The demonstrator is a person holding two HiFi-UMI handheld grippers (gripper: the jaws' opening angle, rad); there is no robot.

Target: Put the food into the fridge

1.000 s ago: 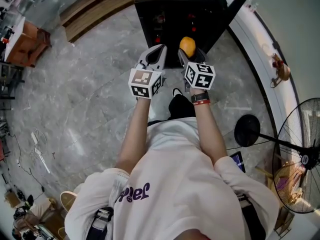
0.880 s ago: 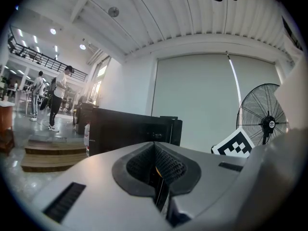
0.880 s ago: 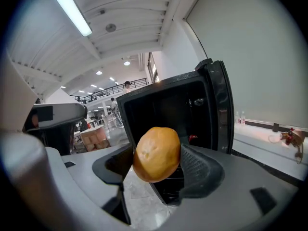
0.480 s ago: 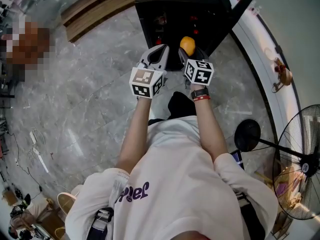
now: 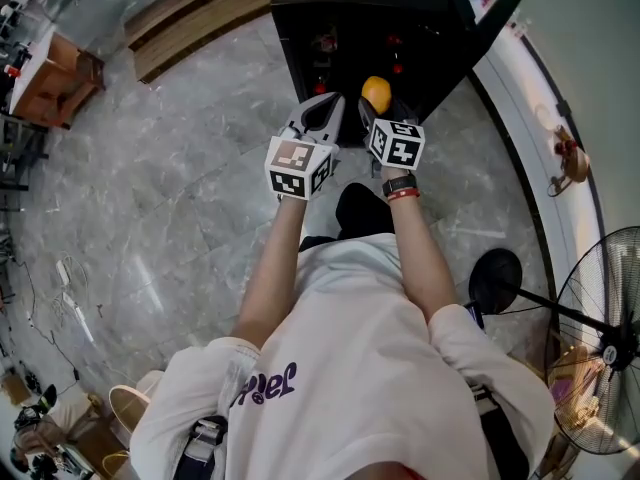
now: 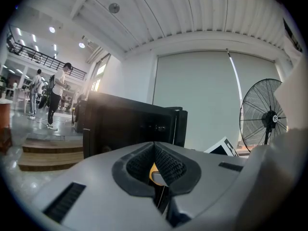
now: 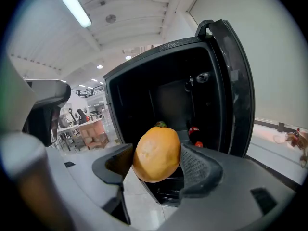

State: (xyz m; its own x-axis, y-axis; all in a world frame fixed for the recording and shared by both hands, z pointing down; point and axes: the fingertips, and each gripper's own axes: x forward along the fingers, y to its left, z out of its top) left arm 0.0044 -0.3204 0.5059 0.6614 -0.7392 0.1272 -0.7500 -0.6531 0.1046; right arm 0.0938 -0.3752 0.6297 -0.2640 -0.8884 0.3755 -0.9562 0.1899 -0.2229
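Observation:
An orange (image 5: 375,93) sits between the jaws of my right gripper (image 5: 377,105), which is shut on it. In the right gripper view the orange (image 7: 157,154) fills the gap of that gripper (image 7: 159,166), both pads pressing its sides. Just beyond stands a small black fridge (image 5: 330,8) on the floor, its door (image 7: 236,90) swung wide to the right. Its dark inside (image 7: 168,100) holds red-capped bottles (image 7: 194,130) and a greenish item (image 7: 160,124). My left gripper (image 5: 320,113) hovers beside the right one, jaws together. In its own view the left gripper (image 6: 156,170) has its pads meeting, with only a thin yellow sliver showing low in the gap.
A standing fan (image 5: 600,338) and its round base (image 5: 495,268) are at the right, near a white ledge (image 5: 520,78). Wooden steps (image 5: 190,18) lie left of the fridge. A wooden table (image 5: 55,78) stands far left. People stand far off in the left gripper view.
Both grippers have sunk a little and edged toward the fridge opening. The orange stays gripped in the right gripper.

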